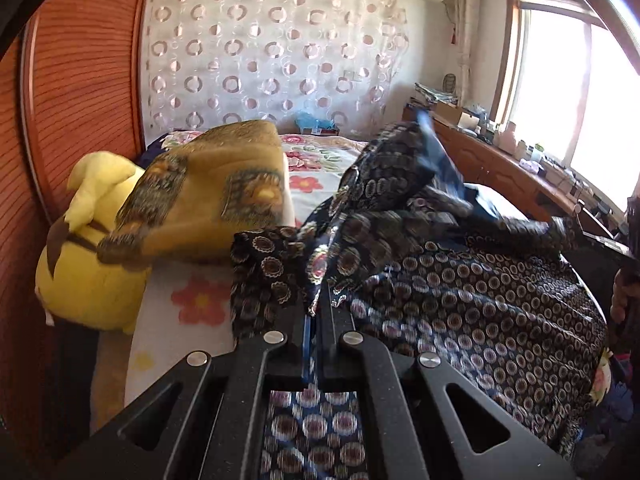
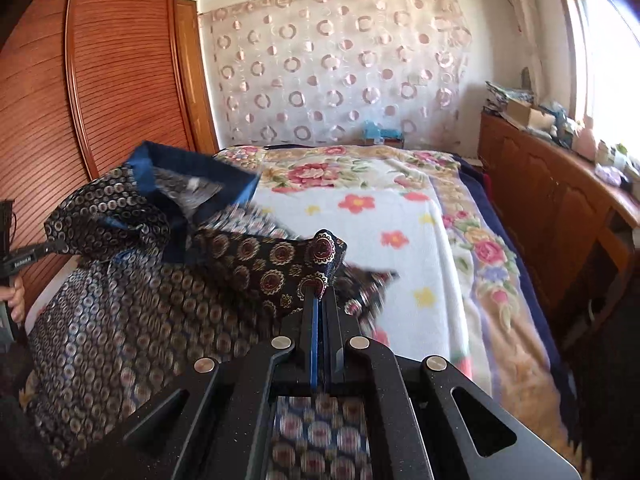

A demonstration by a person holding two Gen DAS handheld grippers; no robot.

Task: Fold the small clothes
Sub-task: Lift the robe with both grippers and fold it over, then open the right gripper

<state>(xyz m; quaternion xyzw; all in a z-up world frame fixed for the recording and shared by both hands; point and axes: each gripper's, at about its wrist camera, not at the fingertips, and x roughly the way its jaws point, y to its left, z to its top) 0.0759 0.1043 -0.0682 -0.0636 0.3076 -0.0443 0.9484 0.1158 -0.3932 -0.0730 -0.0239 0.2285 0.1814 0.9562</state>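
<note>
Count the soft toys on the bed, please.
1. A yellow plush toy lies at the bed's left edge against the wooden wardrobe, partly under a folded brown blanket. Others may be hidden behind the blanket.

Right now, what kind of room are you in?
Most likely a bedroom in someone's home. There is a bed covered by a flowery blanket, a tall wooden wardrobe beside it, and a yellow plush toy lying next to a folded brown blanket.

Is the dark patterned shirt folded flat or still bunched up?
Bunched, not folded: the patterned shirt hangs rumpled between both shut grippers, collar raised above the bed.
</note>
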